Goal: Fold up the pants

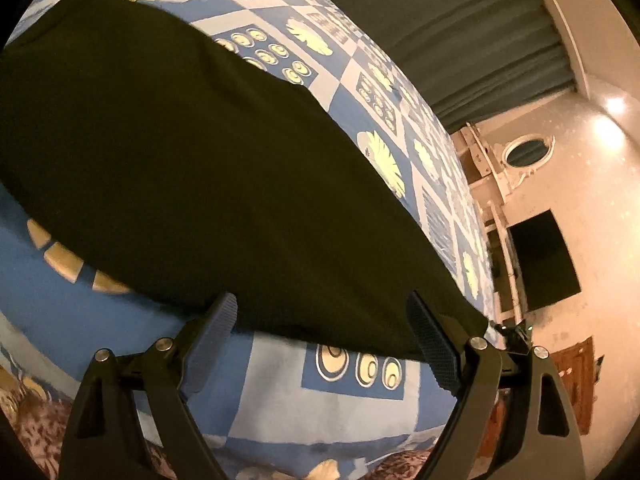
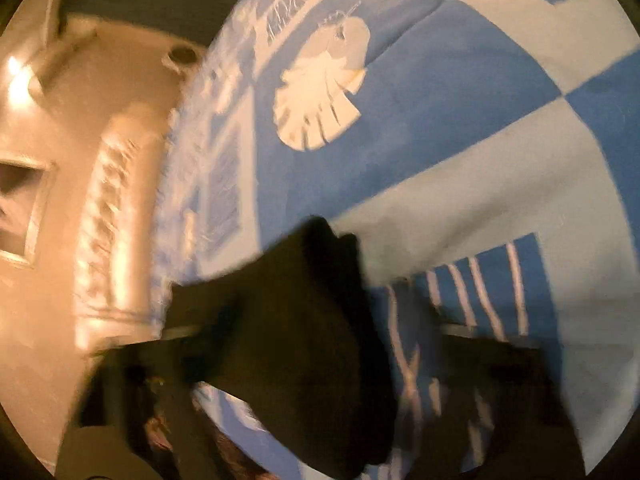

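Note:
Dark pants (image 1: 192, 168) lie spread flat across a blue and white patterned bedsheet (image 1: 352, 412). My left gripper (image 1: 324, 324) hovers at their near edge, jaws wide open, and the cloth's hem runs between the ribbed fingertips (image 1: 224, 312) untouched. In the right wrist view everything is smeared by motion. A bunched end of the pants (image 2: 304, 320) rises between the fingers of my right gripper (image 2: 320, 320). The blur hides whether the pads press on it. The sheet (image 2: 440, 140) fills the view beyond.
The bed's edge drops off to the right in the left wrist view, with a dark curtain (image 1: 460, 40), a pale wall and a black screen (image 1: 544, 260) beyond. A brown patterned cover (image 1: 36, 432) lies at the near left. A carved pale bedframe (image 2: 116, 220) borders the sheet.

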`<state>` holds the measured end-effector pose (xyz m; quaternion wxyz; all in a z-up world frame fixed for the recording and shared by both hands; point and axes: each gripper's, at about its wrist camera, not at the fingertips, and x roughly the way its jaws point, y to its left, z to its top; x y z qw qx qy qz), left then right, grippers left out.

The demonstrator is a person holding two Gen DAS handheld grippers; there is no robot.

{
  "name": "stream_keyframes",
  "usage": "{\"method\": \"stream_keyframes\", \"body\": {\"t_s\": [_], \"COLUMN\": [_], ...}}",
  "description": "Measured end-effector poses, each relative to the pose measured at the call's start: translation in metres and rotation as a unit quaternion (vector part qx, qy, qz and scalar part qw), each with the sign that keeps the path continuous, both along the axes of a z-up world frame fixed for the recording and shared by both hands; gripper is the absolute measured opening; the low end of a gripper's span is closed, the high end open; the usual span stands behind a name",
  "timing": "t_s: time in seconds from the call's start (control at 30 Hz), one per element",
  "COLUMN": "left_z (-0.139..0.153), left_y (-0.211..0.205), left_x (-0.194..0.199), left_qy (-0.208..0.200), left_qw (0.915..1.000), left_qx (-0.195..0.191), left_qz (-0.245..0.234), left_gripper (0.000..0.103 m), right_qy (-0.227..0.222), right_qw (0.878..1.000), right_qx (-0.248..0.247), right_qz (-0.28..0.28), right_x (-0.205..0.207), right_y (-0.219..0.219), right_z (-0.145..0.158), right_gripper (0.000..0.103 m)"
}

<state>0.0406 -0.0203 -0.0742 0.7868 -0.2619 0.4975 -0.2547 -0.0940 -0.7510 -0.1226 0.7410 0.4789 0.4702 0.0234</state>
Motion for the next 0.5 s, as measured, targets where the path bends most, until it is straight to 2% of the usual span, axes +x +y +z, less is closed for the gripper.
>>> {"method": "stream_keyframes", "body": {"t_s": [0.03,0.13,0.27,0.37,0.4,0.47,0.5], "left_z": [0.002,0.009,0.017,0.016,0.014,0.012,0.012], "left_y": [-0.002,-0.011,-0.016,-0.013,-0.011,-0.005,-0.002], "left_x": [0.002,0.01,0.022,0.031,0.033,0.036,0.038], "left_qy": [-0.005,-0.02,-0.038,-0.041,-0.038,-0.033,-0.032], "left_qw": [1.0,0.9996,0.9986,0.9981,0.9983,0.9986,0.9985], "left_qx": [0.007,0.014,0.03,0.042,0.042,0.041,0.043], "left_qz": [-0.003,-0.014,-0.022,-0.015,-0.013,-0.007,-0.005], "left_gripper": [0.085,0.085,0.085,0.085,0.085,0.085,0.085], "right_qy": [0.004,0.005,-0.026,0.005,0.009,-0.007,-0.011], "right_qw": [1.0,1.0,0.998,0.996,0.997,0.998,0.998], "right_qx": [0.013,-0.011,-0.056,-0.081,-0.071,-0.033,-0.031], "right_qz": [0.009,0.012,-0.033,-0.024,-0.024,-0.047,-0.055], "right_x": [-0.001,-0.002,-0.004,0.016,0.014,0.001,-0.003], "right_y": [0.002,0.006,-0.01,-0.007,-0.009,-0.023,-0.024], "right_z": [-0.005,-0.001,0.018,0.006,0.0,-0.003,-0.003], "right_gripper": [0.015,0.015,0.009,0.009,0.01,0.023,0.039]}}
